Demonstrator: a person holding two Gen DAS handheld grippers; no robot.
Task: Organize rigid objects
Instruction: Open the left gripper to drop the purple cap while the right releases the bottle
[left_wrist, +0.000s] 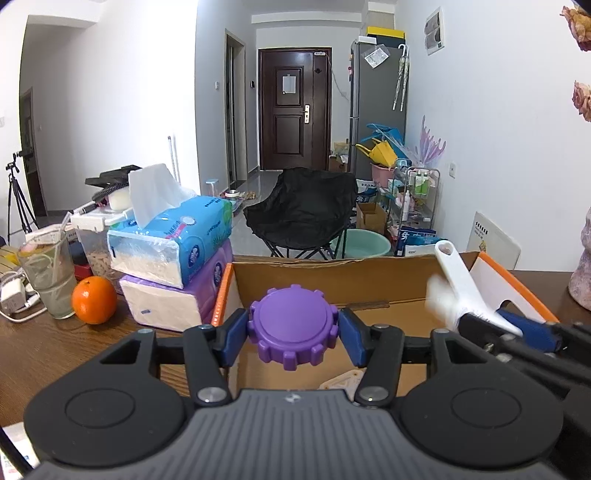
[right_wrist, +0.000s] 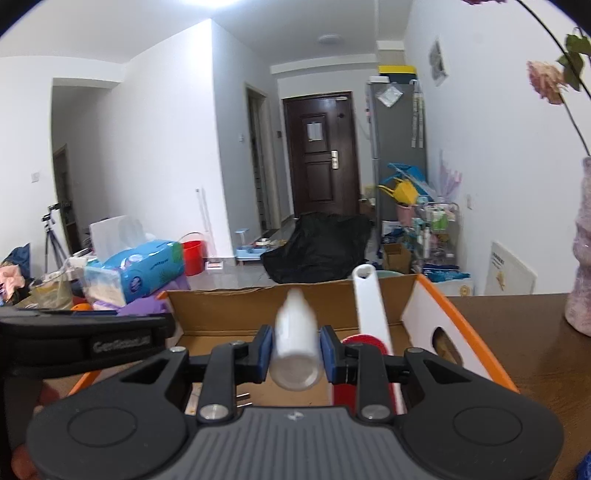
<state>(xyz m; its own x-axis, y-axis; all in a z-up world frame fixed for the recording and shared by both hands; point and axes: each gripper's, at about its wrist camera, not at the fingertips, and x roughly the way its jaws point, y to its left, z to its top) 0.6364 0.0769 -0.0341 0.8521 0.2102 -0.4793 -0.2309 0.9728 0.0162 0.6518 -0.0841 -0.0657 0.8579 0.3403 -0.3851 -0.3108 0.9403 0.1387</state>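
My left gripper (left_wrist: 293, 328) holds a purple lid with a toothed rim (left_wrist: 293, 325) between its blue pads, above the near left part of an open cardboard box with orange-edged flaps (left_wrist: 332, 280). My right gripper (right_wrist: 295, 350) is shut on a small white bottle (right_wrist: 295, 343), blurred, with its nozzle pointing away, over the same box (right_wrist: 221, 306). In the left wrist view the right gripper (left_wrist: 495, 321) comes in from the right with that bottle (left_wrist: 439, 299). A long white handle with a hole at its end (right_wrist: 369, 306) stands in the box beside a red item (right_wrist: 364, 339).
Stacked tissue packs (left_wrist: 173, 243) stand just left of the box, with an orange (left_wrist: 94, 300) and a glass of drink (left_wrist: 48, 277) further left. A pale vase (right_wrist: 583, 258) stands on the brown table (right_wrist: 517, 332) to the right. A black chair (left_wrist: 303, 210) is beyond the table.
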